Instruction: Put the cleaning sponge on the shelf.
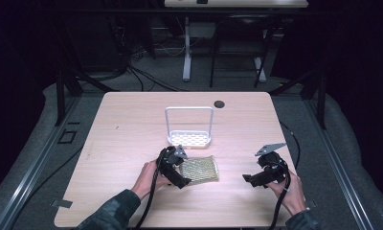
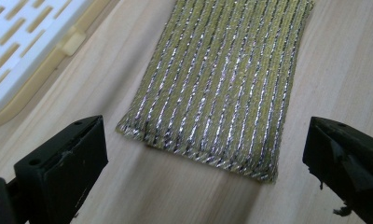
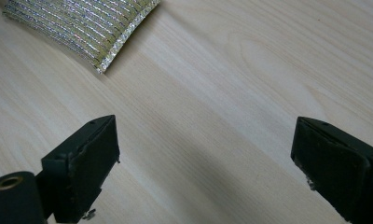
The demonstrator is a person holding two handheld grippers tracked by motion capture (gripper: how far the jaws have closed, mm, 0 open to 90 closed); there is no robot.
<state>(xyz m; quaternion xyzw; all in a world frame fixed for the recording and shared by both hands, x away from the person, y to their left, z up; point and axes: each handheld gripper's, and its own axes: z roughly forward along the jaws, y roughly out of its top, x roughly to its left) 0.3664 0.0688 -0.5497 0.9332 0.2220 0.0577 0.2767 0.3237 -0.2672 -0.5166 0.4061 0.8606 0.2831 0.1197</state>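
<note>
On the desk [image 1: 132, 143], the white rack [image 1: 189, 139] stands just behind the gold scouring pad [image 1: 199, 168], which lies flat. Your left gripper [image 2: 205, 149] is the nearer one: its jaws are spread wide, with the pad's short edge straight ahead and its long axis running away. Your right gripper [image 3: 205, 154], also spread and empty, sits well apart.

No readable text, label, brand or number appears anywhere.
</note>
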